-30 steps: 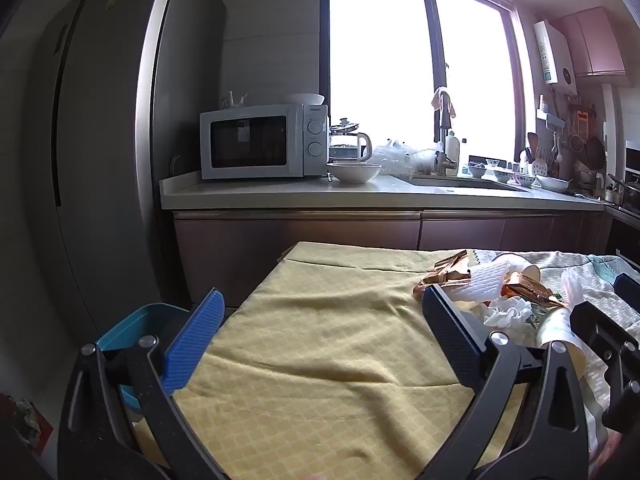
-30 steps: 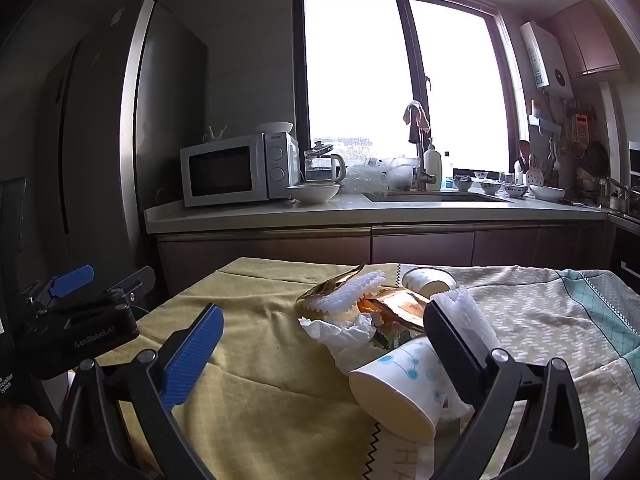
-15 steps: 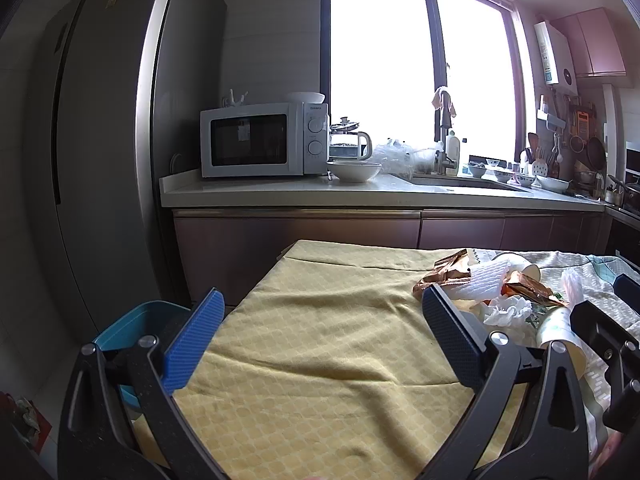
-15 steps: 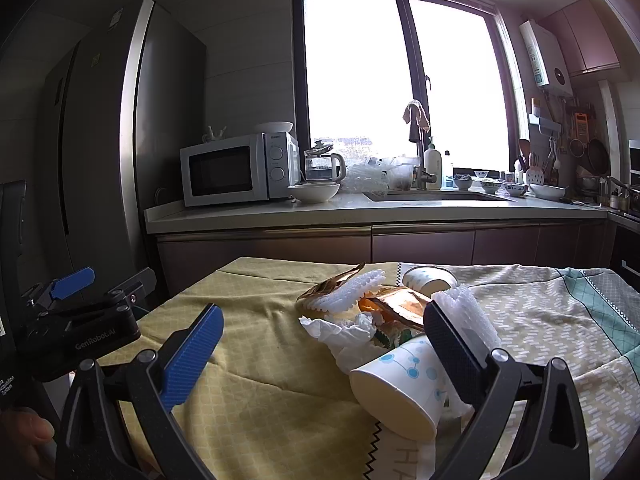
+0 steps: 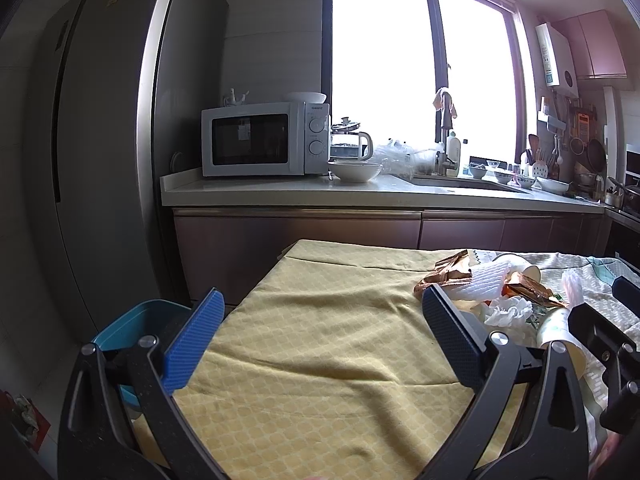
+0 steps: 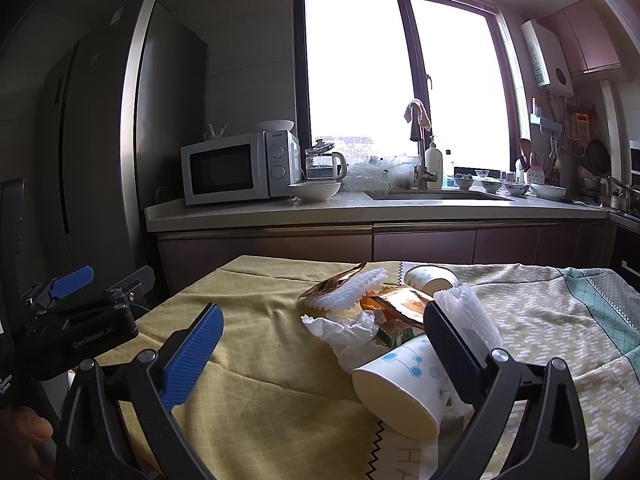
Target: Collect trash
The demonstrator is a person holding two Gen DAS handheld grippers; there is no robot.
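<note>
Both grippers hung with fingers spread wide and empty. Between the left gripper's [image 5: 320, 334] fingers lay only bare yellow cloth [image 5: 312, 344], the trash pile [image 5: 496, 292] just beyond its right finger and a blue bin [image 5: 132, 320] behind its left finger. The right gripper [image 6: 320, 348] had a tipped paper cup [image 6: 404, 388] touching its right finger, crumpled tissue [image 6: 344, 328] and foil wrappers [image 6: 396, 300] just ahead.

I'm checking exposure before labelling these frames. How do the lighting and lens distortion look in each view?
Left wrist view: the window is blown out to plain white, the fridge bows from the fisheye, corners darken. Right wrist view: same white glare at the window, dim cabinets, yet the paper cup stays sharp.
</note>
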